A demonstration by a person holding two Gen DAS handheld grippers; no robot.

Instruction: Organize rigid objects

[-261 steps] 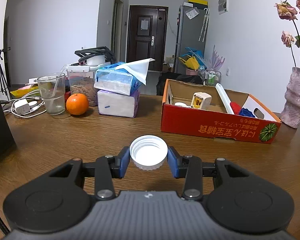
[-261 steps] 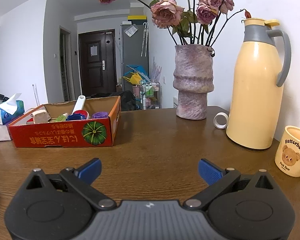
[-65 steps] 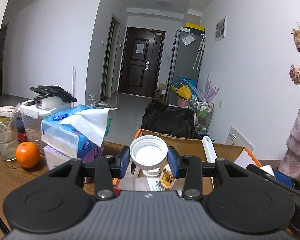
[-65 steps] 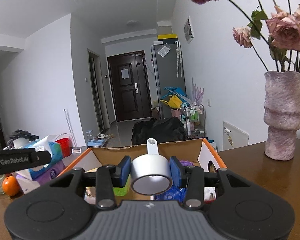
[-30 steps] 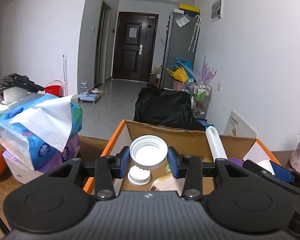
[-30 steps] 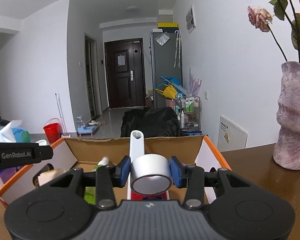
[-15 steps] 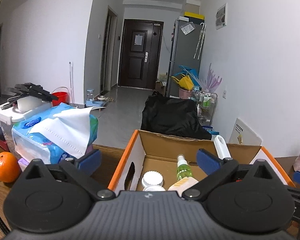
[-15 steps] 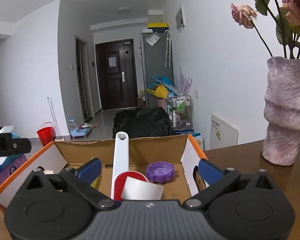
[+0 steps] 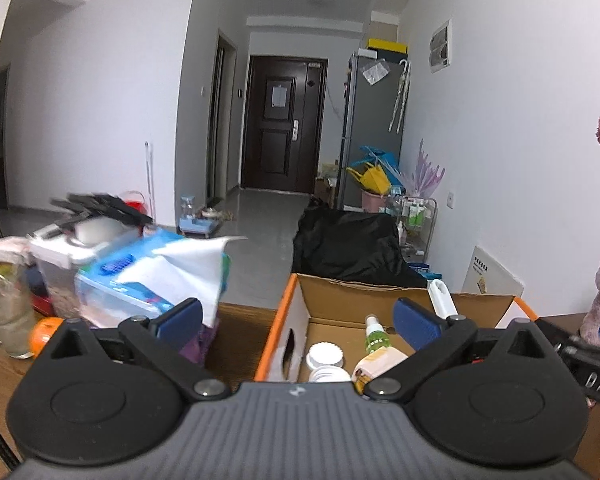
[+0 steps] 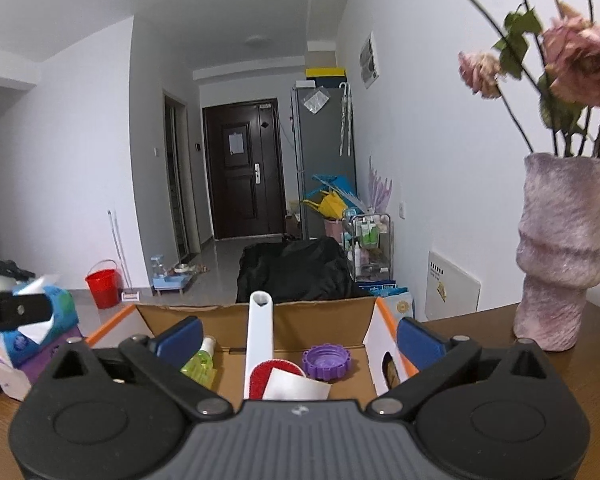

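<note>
Both tongs, which earlier pinched a white cap and a tape roll, now stand spread and hold nothing: left tongs (image 9: 298, 320), right tongs (image 10: 300, 336). White cap (image 9: 327, 374) lies at lower centre in the cardboard box (image 9: 286, 332); tape roll (image 10: 296, 383) lies in it beside the purple cap (image 10: 326, 362).

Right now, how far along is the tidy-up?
Done: white cap, purple cap and tape roll lie in the cardboard box.
In hand: nothing; left gripper and right gripper are open above the box.
Left: the orange sits outside; other strays aren't visible.
</note>
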